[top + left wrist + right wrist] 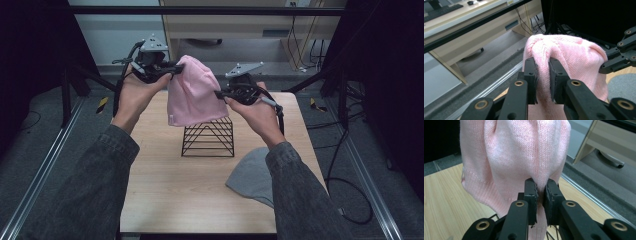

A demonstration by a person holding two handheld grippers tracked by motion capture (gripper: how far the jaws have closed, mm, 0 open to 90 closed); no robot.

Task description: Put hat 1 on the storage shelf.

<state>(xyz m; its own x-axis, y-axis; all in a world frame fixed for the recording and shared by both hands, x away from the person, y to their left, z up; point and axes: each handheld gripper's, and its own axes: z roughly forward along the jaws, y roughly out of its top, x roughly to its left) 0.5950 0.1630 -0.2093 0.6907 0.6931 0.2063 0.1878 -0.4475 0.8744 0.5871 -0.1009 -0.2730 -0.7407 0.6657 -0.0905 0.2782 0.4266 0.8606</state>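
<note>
A pale wooden worktop (165, 195) carries a black wire stand (208, 137) near its centre and a grey knit cap (251, 176) lying flat at about four o'clock from it, while a pink knit beanie (192, 92) hangs in the air just above the stand, its ribbed hem brushing the top wires. The left gripper (172, 70), at ten o'clock from the stand, has its jaws clamped on a fold of the beanie's crown; the right gripper (221, 95), at one o'clock, has its jaws pinched tight on a gather of knit along the opposite side. The beanie looks light, soft and stretchy, sagging freely between the two holds, so it will likely drape and twist rather than keep a shape. It seems neither fragile nor slippery; a firm pinch on a doubled fold or the thicker ribbed hem should hold best.
</note>
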